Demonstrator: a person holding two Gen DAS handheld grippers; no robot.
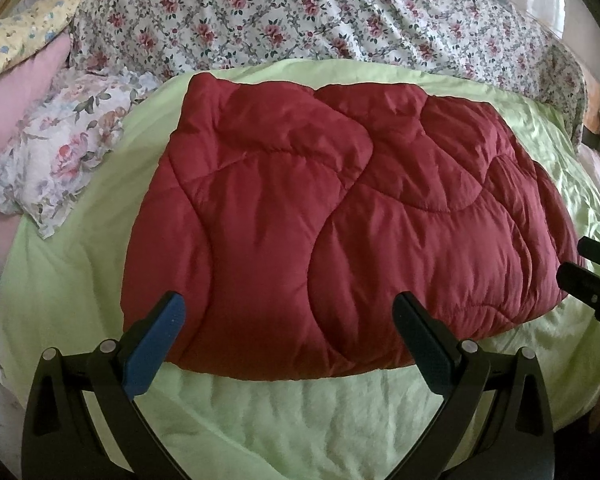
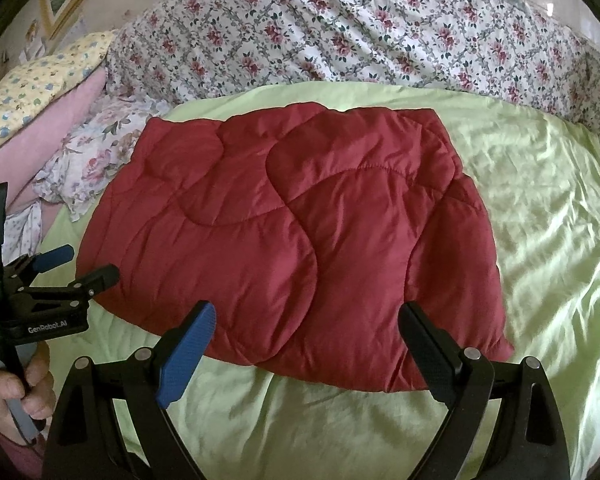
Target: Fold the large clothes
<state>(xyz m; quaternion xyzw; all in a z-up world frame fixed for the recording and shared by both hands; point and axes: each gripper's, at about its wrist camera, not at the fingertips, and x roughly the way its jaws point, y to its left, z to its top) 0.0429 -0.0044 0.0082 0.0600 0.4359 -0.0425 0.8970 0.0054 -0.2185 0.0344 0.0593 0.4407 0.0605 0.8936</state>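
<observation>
A dark red quilted garment [image 1: 332, 216] lies folded into a rough rectangle on a light green sheet [image 1: 300, 420]; it also shows in the right wrist view [image 2: 300, 240]. My left gripper [image 1: 288, 312] is open and empty, fingers spread just above the garment's near edge. It appears from the side in the right wrist view [image 2: 78, 266], held in a hand beside the garment's left edge. My right gripper [image 2: 306, 320] is open and empty over the near edge, towards the garment's right half. It shows at the right edge of the left wrist view [image 1: 580, 258].
A flowered quilt [image 2: 360, 28] is bunched along the far side of the bed. A crumpled floral cloth [image 1: 60, 152], a pink pillow [image 1: 16, 92] and a yellow patterned pillow [image 2: 36, 84] lie at the left. Bare green sheet [image 2: 540, 220] stretches right of the garment.
</observation>
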